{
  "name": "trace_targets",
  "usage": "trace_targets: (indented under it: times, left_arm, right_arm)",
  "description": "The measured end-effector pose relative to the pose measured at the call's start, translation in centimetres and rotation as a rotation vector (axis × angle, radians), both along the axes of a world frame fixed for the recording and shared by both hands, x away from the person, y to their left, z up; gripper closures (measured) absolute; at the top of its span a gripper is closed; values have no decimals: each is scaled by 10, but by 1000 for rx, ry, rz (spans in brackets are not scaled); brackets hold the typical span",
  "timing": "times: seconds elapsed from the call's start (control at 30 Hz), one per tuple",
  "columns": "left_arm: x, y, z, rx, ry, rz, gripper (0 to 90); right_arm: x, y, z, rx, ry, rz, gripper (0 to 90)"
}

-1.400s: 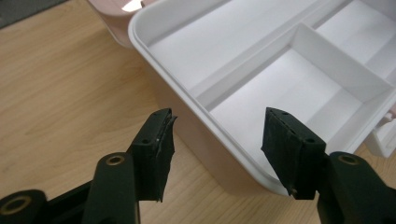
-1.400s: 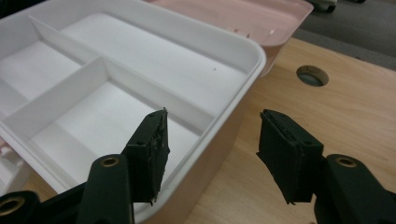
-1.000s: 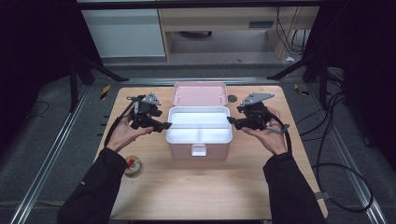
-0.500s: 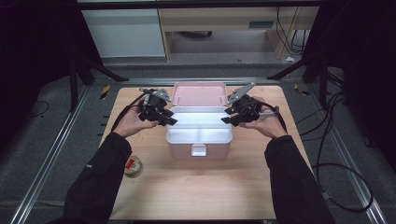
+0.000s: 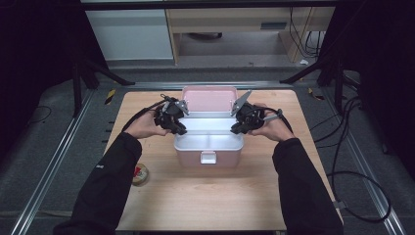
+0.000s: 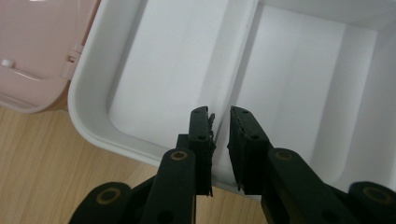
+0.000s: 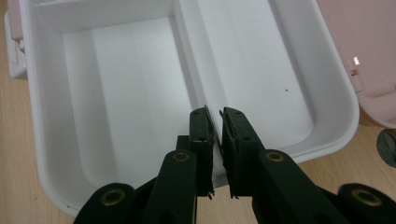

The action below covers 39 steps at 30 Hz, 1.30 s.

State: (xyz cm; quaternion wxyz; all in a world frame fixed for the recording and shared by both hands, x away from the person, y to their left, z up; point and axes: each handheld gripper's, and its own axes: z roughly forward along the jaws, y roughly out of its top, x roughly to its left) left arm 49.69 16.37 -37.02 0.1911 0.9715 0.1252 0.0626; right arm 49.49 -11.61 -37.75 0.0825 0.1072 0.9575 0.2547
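A pink box (image 5: pixel 208 157) stands open in the middle of the wooden table, its lid (image 5: pixel 208 98) tipped back. A white two-part tray (image 5: pixel 208 138) lies in it, with nothing inside. My left gripper (image 5: pixel 179 129) is at the tray's left end and my right gripper (image 5: pixel 235 128) at its right end. In the left gripper view, the left gripper (image 6: pixel 219 114) reaches over the tray rim (image 6: pixel 88 126) with a narrow gap between its jaws and nothing held. The right gripper (image 7: pixel 215 113) hangs over the tray's rim (image 7: pixel 42 140) the same way, its gap narrower.
A small roll of tape (image 5: pixel 140 175) lies near the table's left edge beside the person's left sleeve. The pink lid (image 6: pixel 37 46) sits behind the tray. A dark round thing (image 7: pixel 388 140) lies on the wood by the lid (image 7: pixel 364 37). Cables trail off the table's right side.
Both grippers have moved inward from the table's sides to the two ends of the white tray, and now reach over its rim.
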Motion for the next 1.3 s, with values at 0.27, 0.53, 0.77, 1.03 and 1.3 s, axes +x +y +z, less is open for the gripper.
trace_targets:
  times: [0.27, 0.53, 0.77, 1.03, 1.3]
  left_arm:
    - [8, -6, -4, 45, 43, -45, 807]
    - [12, -3, -5, 24, 57, -93, 837]
    - [11, -7, -1, 67, 47, -131, 852]
    - [0, -10, 12, 83, 2, -158, 875]
    - [-19, -2, 52, 39, -61, -166, 875]
  right_arm:
    - [6, 10, -2, -83, 28, 49, 828]
    - [16, 13, -1, -109, 105, 66, 843]
    - [17, 15, 1, -128, 116, 81, 858]
    - [12, 14, 9, -125, 98, 102, 862]
    - [-4, 11, 44, -80, 23, 126, 869]
